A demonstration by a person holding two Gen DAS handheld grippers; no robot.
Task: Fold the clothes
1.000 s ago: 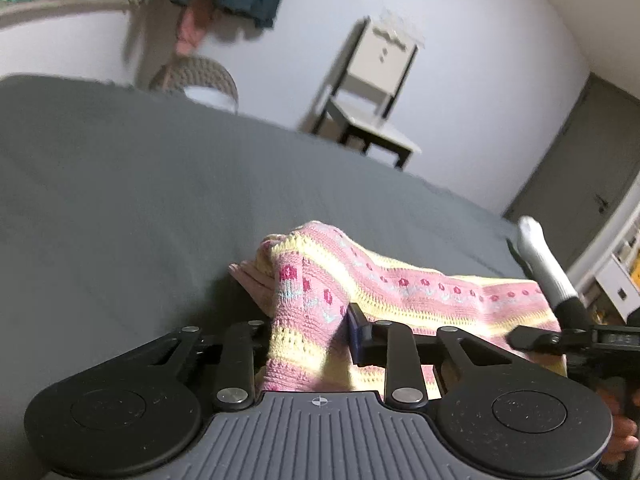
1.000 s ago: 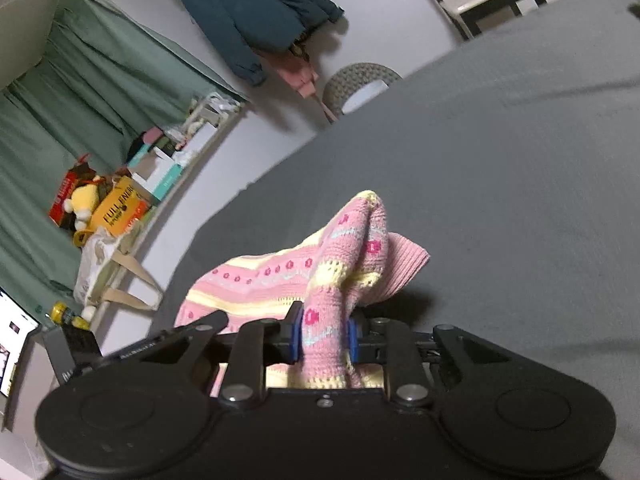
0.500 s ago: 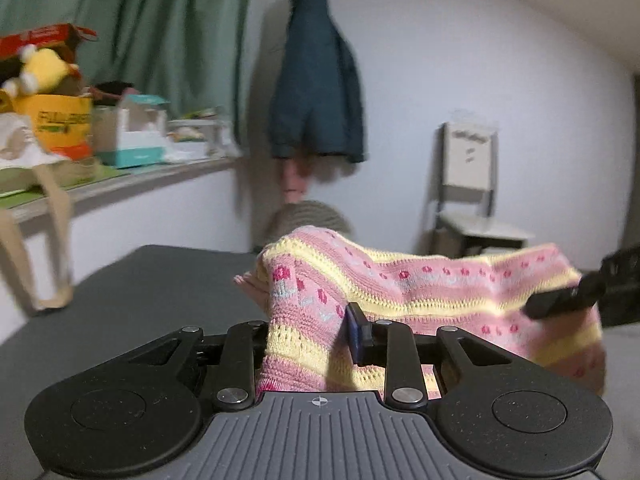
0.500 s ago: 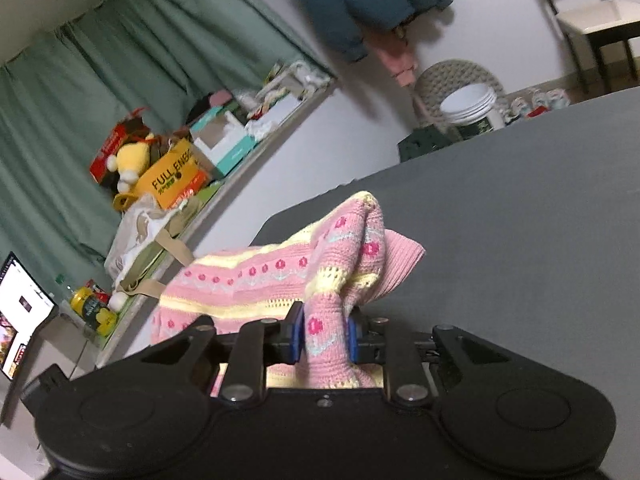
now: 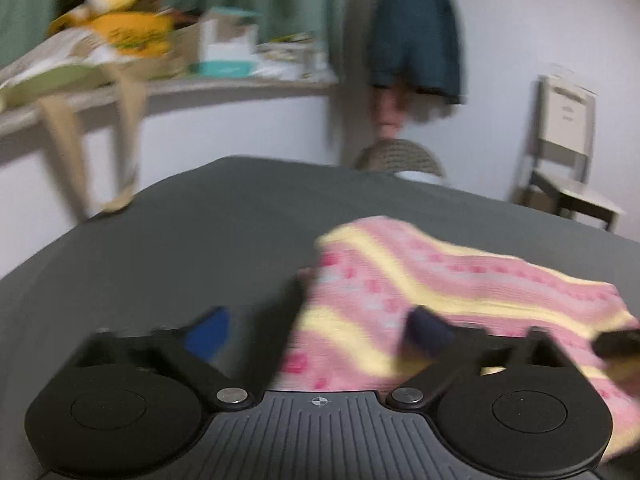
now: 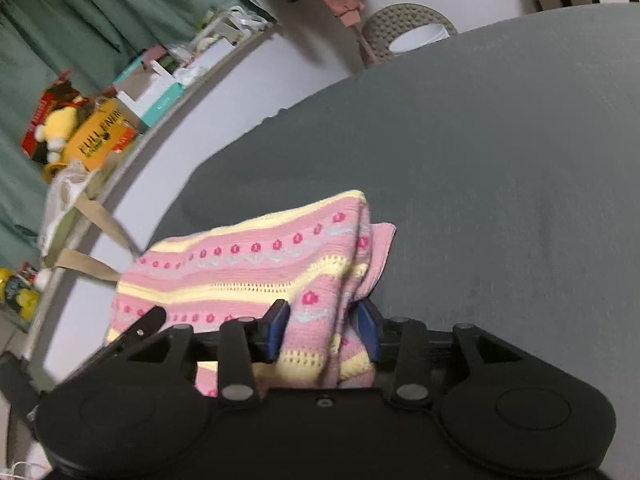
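Observation:
A pink and yellow striped knit garment [image 5: 440, 280] lies bunched on the grey bed cover [image 5: 200, 240]. In the blurred left wrist view my left gripper [image 5: 318, 332] is open wide; its left blue pad is clear of the cloth and the right one sits against it. In the right wrist view the garment [image 6: 248, 264] rests folded over on the bed cover [image 6: 500, 160]. My right gripper [image 6: 323, 330] has its blue pads parted, with a fold of the knit loose between them. A dark finger [image 6: 148, 320] of the left gripper shows beside the garment.
A wall shelf [image 6: 168, 80] holds boxes and a yellow plush toy [image 6: 60, 124]. A tote bag [image 6: 80, 216] hangs from it. A dark coat [image 5: 416, 28] hangs on the wall, with a woven basket [image 6: 408, 20] and a chair [image 5: 568, 160] past the bed's far edge.
Both grippers came down with the garment onto the bed. The left jaws have sprung wide apart and the right pads have parted, so the cloth is let go.

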